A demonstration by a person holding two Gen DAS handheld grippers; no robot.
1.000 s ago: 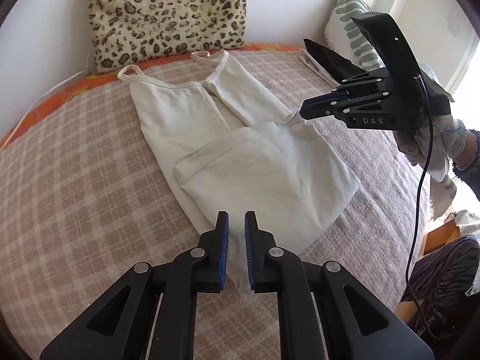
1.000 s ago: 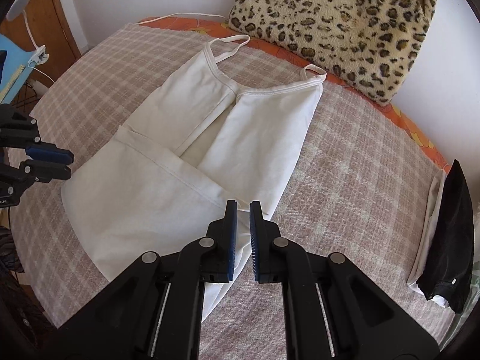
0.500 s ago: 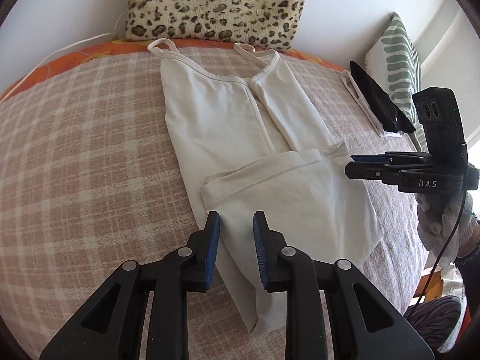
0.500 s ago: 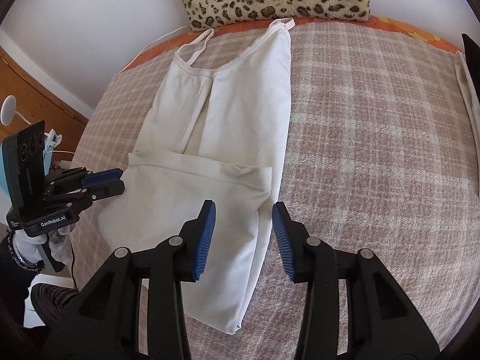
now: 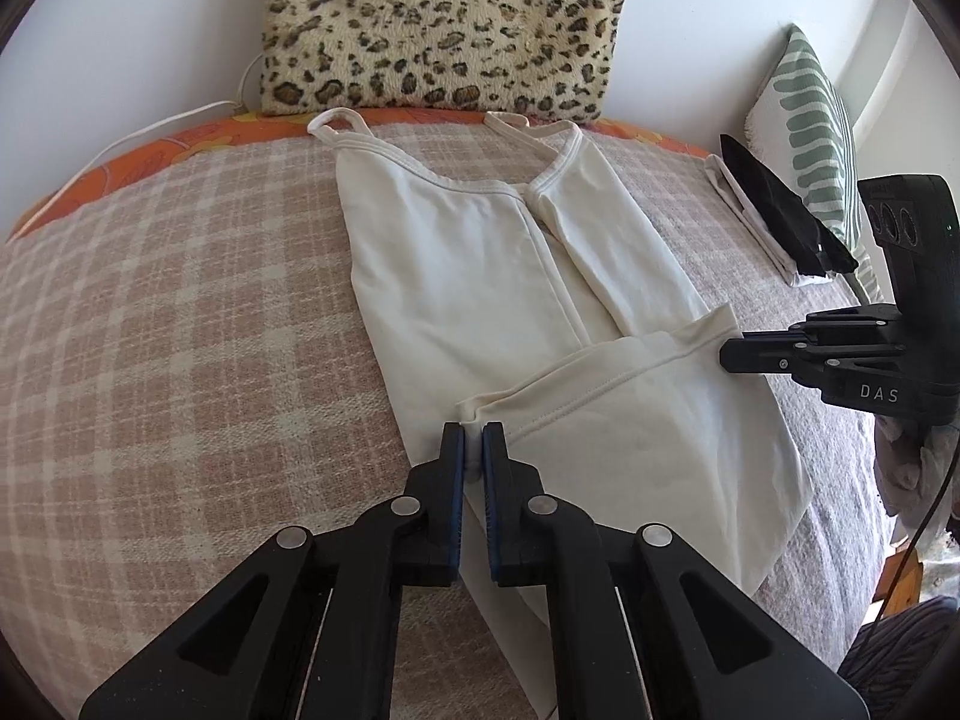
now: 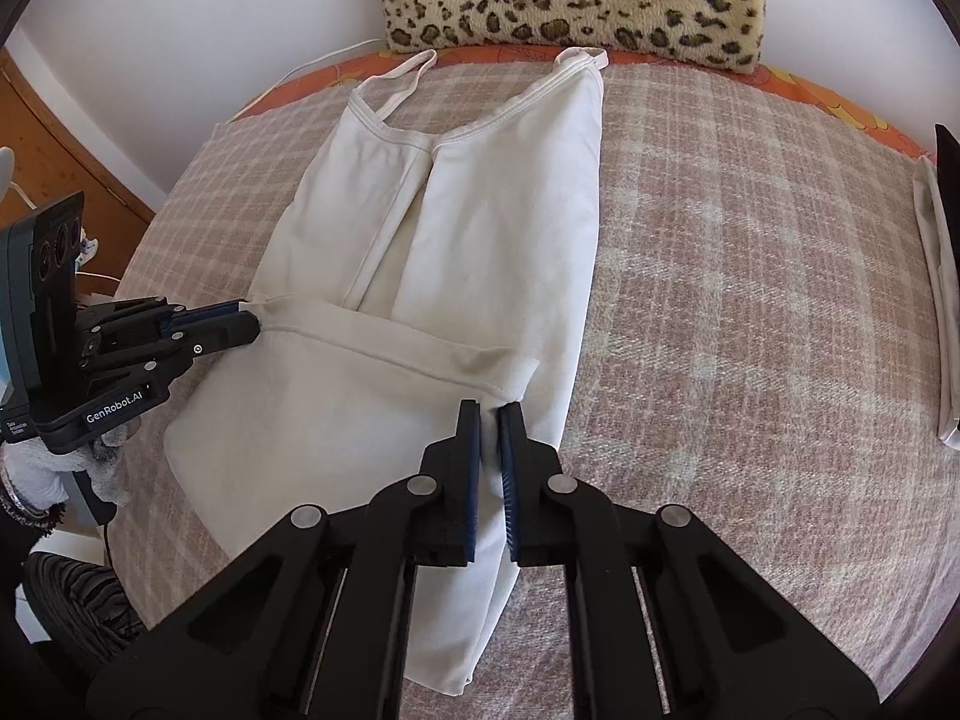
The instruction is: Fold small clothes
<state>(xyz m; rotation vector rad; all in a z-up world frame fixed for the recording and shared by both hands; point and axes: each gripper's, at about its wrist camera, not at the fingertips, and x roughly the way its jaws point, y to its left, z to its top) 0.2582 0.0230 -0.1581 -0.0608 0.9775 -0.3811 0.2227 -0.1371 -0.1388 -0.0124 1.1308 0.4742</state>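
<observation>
A cream strappy top lies flat on the plaid bedspread, its two sides folded inward and its lower part doubled up toward the straps. My left gripper has its jaws closing tight on the left corner of the doubled-up hem, with cloth pinched between the pads. From the right wrist view the same left gripper shows gripping that corner of the top. My right gripper is closing on the hem's right corner, fabric between its pads; it also appears in the left wrist view.
A leopard-print cushion leans on the wall behind the straps. Folded black and white clothes and a green-striped pillow lie at the right. A white cable runs along the bed's far left edge. A wooden cabinet stands left.
Both grippers spread their jaws half a second ago and have since closed on the two corners of the doubled-up hem. The left gripper shifted toward the hem's left corner.
</observation>
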